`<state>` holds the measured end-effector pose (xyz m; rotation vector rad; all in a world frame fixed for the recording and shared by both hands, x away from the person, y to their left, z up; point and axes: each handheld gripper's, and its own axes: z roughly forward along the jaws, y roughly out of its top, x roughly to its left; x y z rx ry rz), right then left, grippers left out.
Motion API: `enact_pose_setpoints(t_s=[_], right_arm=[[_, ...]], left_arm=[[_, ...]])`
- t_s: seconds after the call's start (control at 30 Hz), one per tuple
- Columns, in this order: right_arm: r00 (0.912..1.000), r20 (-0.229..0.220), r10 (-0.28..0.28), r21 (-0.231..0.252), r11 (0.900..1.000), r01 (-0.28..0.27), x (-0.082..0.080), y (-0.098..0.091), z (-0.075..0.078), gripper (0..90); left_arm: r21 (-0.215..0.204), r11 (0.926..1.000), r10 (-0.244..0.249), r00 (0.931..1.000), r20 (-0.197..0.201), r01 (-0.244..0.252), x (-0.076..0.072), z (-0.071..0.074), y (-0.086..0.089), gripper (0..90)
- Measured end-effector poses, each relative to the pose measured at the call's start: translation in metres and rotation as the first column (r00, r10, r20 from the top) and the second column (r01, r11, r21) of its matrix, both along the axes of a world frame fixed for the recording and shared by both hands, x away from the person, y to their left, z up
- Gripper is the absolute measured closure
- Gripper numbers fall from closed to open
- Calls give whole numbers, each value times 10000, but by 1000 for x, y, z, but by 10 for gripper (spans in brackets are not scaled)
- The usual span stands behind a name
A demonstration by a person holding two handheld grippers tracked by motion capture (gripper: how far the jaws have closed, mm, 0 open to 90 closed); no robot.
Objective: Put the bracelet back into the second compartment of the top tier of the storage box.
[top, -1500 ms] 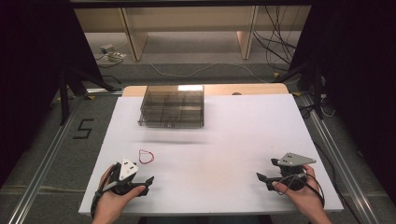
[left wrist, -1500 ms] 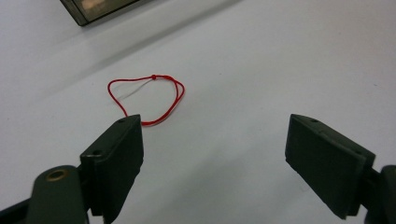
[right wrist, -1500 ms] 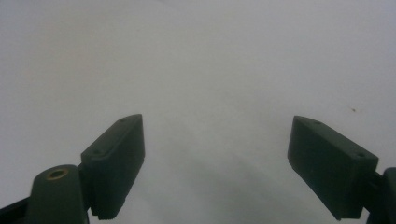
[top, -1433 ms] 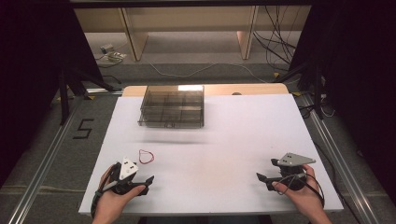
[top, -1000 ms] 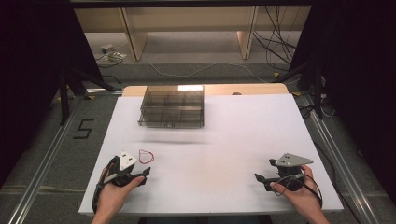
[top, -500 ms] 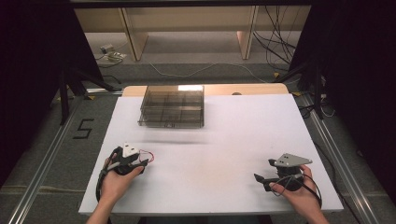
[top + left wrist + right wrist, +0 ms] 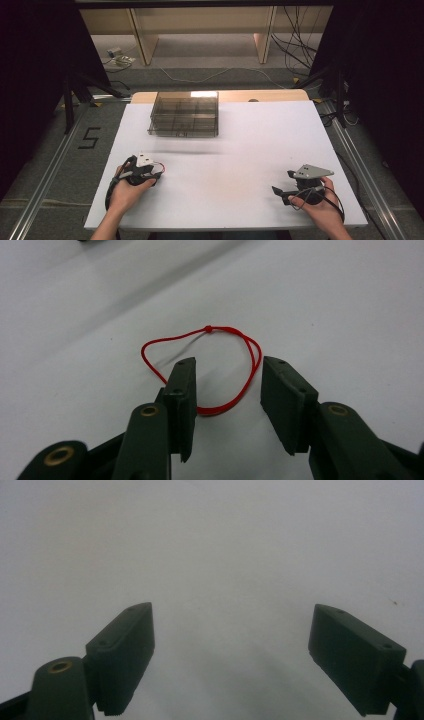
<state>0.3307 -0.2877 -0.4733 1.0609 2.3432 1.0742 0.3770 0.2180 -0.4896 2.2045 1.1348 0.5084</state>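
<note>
Only readable mark: a black "5" [image 7: 90,138] on the grey floor left of the table. White table [image 7: 260,150] is mostly bare; the smoky clear compartment box [image 7: 184,114] sits at the far edge, well apart from both hands, w/ lots of open room in the middle. Left gripper [image 7: 227,390] is near the table's left edge, right gripper [image 7: 280,192] near the front-right corner. Red loop [image 7: 200,370]: thin cord, small knot at its far side, lying flat on the table. Left jaws have just been closing, now part-way apart, straddling the loop's near strand; pads not pressing it. Right gripper jaws wide apart over bare table, nothing between
</note>
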Motion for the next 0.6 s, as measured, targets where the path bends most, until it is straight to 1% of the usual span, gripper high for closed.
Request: enact_pose_setpoints(t_s=[0.03, 0.07, 0.1, 0.13, 0.17, 0.3, 0.33, 0.43, 0.53, 0.6], right_arm=[[10000, -1, 8, -9, 10000, -8, 0, 0, 0, 194], [10000, 1, -8, 12, 10000, 8, 0, 0, 0, 194], [10000, 9, 6, 6, 10000, -6, 0, 1, 0, 194], [10000, 15, 13, -2, 10000, -13, 0, 1, 0, 193], [10000, 35, 18, -2, 10000, -18, 0, 1, 0, 194], [10000, 45, 23, -4, 10000, -23, 0, 1, 0, 193], [10000, 50, 30, -7, 10000, -30, 0, 0, 0, 193], [10000, 46, 15, 7, 10000, -15, 0, 0, 0, 193], [10000, 30, 2, 7, 10000, -2, 0, 0, 0, 192], [10000, 28, 28, -32, 10000, -28, 0, 0, 0, 193]], left_arm=[[-176, 9998, -31, 9999, -97, 29, 1, -1, 2, 593], [-176, 9998, -31, 9999, -97, 29, 1, -1, 2, 608], [-523, 9986, -20, 9996, -284, 5, 1, -1, 6, 620], [-523, 9986, -20, 9996, -284, 5, 1, -1, 6, 627], [-623, 9981, -7, 9996, -284, -11, 1, -2, 6, 638], [-604, 9980, 169, 9989, -448, -196, 1, -1, 4, 668], [-505, 9982, 284, 9983, -509, -310, 0, 0, 2, 698], [-393, 9986, 332, 9975, -617, -356, 0, 2, 0, 751], [-346, 9988, 329, 9970, -697, -354, -1, 3, -2, 806], [-393, 9985, 347, 9966, -743, -377, -1, 3, -2, 834]])
